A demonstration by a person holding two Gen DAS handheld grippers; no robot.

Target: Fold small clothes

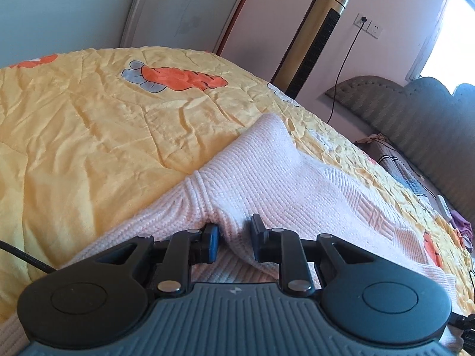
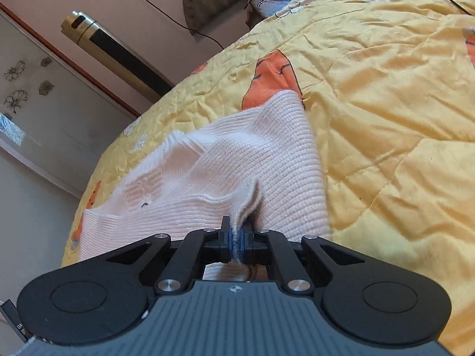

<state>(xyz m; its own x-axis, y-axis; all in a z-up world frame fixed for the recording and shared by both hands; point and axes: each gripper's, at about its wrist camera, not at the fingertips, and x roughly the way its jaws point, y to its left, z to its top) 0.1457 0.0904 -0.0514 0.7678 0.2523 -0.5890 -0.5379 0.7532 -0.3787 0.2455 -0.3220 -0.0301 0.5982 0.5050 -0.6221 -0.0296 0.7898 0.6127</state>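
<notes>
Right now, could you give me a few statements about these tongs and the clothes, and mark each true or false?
1. The right tongs pinch a fold of the pink knitted garment. True.
2. The garment lies on a blue bedspread. False: the quilt is yellow with orange figures.
3. The left tongs have knit bunched between their pads. True.
4. The gold tower fan lies on the bed. False: it stands beside the bed.
</notes>
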